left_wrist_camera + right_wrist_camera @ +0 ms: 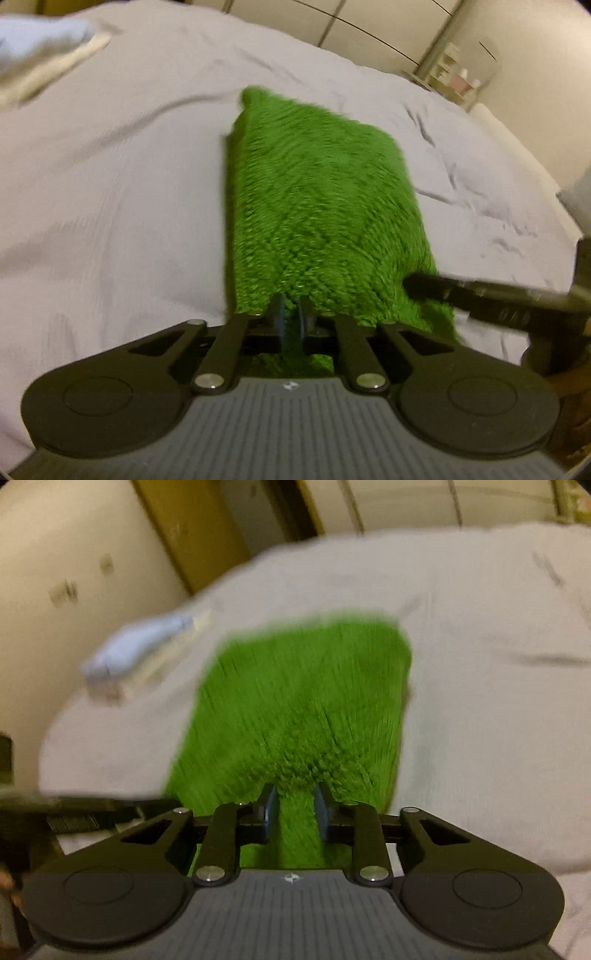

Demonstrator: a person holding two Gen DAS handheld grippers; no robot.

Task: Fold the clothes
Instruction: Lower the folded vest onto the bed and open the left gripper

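Observation:
A fluffy green cloth (317, 199) lies stretched over the white bed sheet (110, 192). My left gripper (291, 314) is shut on the cloth's near edge, with green fabric pinched between its fingers. My right gripper (417, 286) comes in from the right in the left wrist view and holds the same edge. In the right wrist view my right gripper (295, 805) is shut on the green cloth (299, 694), which runs away from me over the bed. Both views are motion blurred.
A light blue and cream folded pile (136, 653) lies at the far left of the bed; it also shows in the left wrist view (40, 51). Wardrobe doors (369, 22) stand beyond the bed. The left gripper's body (74, 812) shows at left.

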